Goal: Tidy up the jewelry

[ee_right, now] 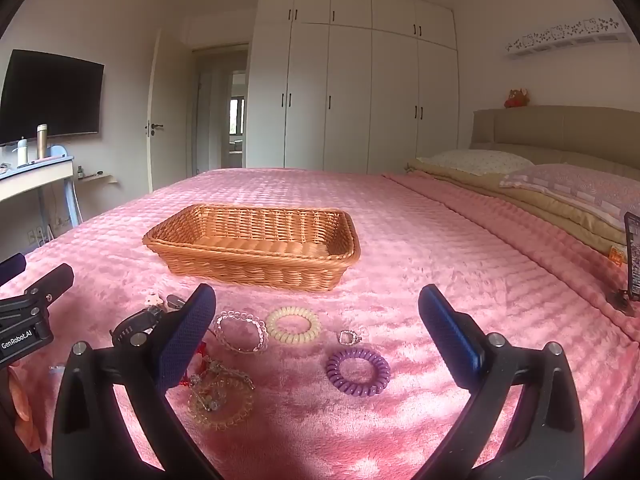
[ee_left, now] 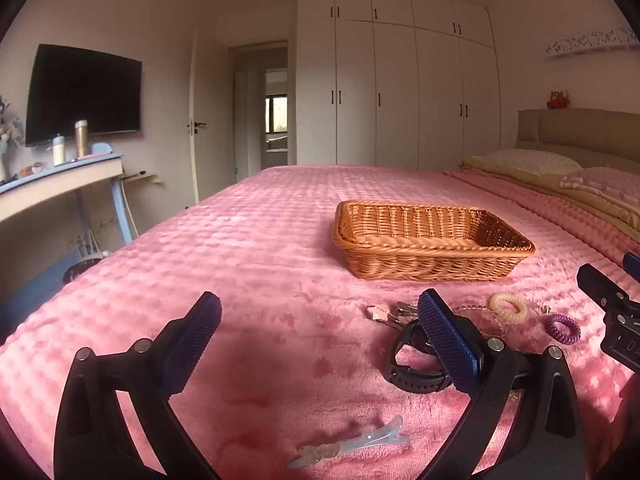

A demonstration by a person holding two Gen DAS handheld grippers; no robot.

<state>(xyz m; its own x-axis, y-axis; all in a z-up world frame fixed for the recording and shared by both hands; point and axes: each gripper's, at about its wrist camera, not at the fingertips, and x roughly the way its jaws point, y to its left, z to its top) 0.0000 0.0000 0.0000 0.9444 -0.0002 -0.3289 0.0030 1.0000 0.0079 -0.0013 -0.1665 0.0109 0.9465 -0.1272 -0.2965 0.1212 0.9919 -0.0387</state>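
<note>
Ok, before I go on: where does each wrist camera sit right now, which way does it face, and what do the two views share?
Left wrist: low over the pink blanket, facing the wardrobe; its own open left gripper frames the view, black watch behind its right finger, hair clip nearest, right gripper's tip at the right edge.
Right wrist: to the right of it, same heading; open right gripper over the purple coil tie and cream coil tie, left gripper at the left edge.
Shared: wicker basket, both coil ties, watch.

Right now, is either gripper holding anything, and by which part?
Nothing is held. The left gripper and right gripper are both open above the pink blanket.
</note>
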